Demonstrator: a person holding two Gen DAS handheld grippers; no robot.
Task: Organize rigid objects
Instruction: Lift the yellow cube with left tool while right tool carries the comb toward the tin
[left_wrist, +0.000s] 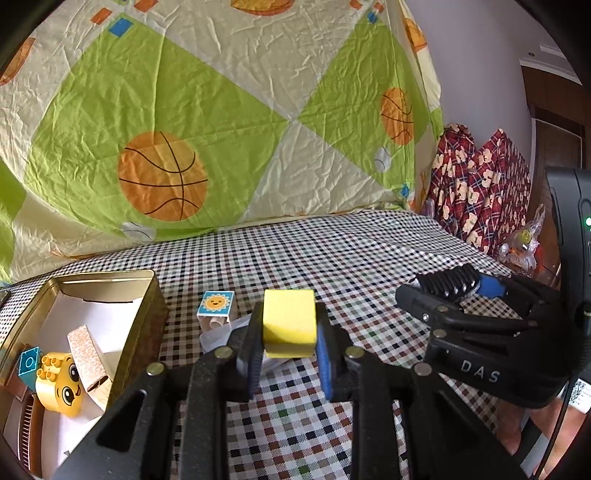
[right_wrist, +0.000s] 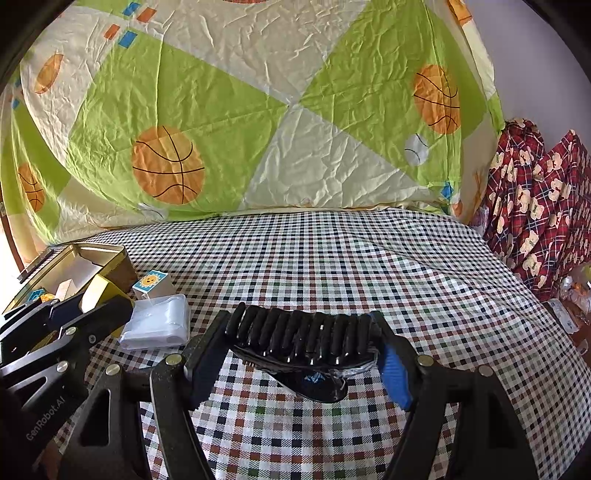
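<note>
Now left hand-held gripper (left_wrist: 288, 354) clamps yellow block (left_wrist: 289, 321), lifted off checked desk (left_wrist: 332, 251). Gold tin (left_wrist: 140, 314) lies left of it, near, mouth up; left hand nearer. Right hand-held gripper (right_wrist: 299, 354), jaws wide, holds black ribbed comb-like thing (right_wrist: 301, 332) crosswise.

The left hand-held gripper (left_wrist: 288, 350) is made of matte black plastic arms with long cut-out slots, and round silver rivets sit at the joints. Its fingers (left_wrist: 325, 365) carry blue ribbed pads on the inner sides. The right hand-held gripper (right_wrist: 303, 354) has the same black arms, silver rivets and a blue pad. Its body shows white letters "DAS", a small green light above them, and a thin black cable beside.
</note>
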